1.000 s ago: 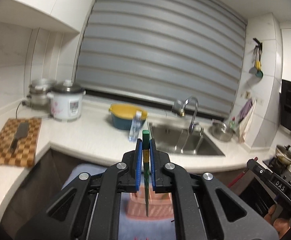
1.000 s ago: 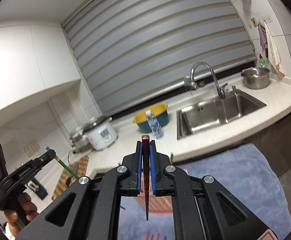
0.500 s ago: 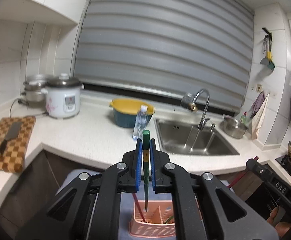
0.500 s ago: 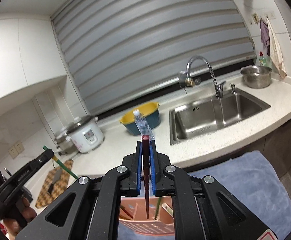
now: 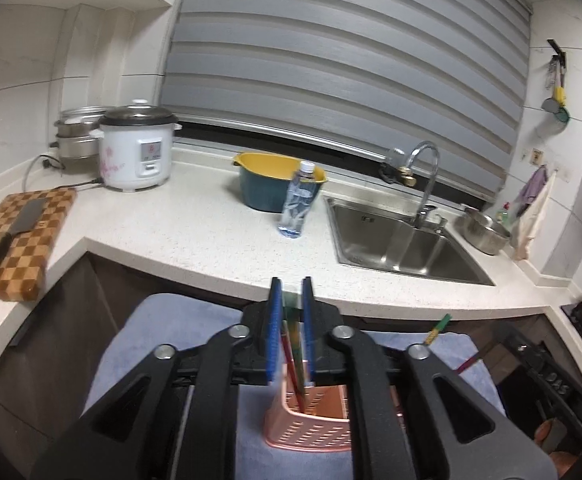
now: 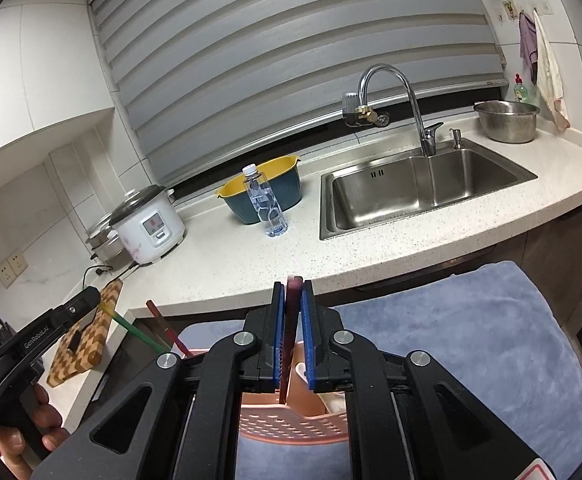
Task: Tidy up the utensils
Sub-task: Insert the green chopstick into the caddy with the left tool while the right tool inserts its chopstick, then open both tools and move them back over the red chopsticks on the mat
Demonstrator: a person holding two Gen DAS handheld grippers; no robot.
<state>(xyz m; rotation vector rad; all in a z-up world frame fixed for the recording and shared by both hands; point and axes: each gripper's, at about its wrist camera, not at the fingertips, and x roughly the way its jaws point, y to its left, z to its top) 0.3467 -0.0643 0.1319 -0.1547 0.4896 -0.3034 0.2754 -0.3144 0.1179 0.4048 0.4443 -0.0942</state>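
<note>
Nearest in the left wrist view, the left gripper [image 5: 290, 320] has its blue pads parting, and a green chopstick [image 5: 295, 354] stands in the gap, blurred, no longer pressed from either side as far as the frame shows. Its long axis runs steeply downward, away from the jaws, and its lower end sits inside the pink basket [image 5: 291, 436] directly beneath, alongside a red chopstick [image 5: 289, 354] already leaning there. In the right wrist view the right gripper [image 6: 291, 316] is likewise opening, with a dark red chopstick [image 6: 286, 354] upright between the pads, a sliver of daylight on each side, its tip pointing down into the same basket. So each stick lies straight below its own tongs, each hand equally close; the release only needs the sticks to drop along their length. Beyond the basket spreads the blue towel [image 6: 471, 336], then the speckled countertop [image 5: 211, 240], well apart.
</note>
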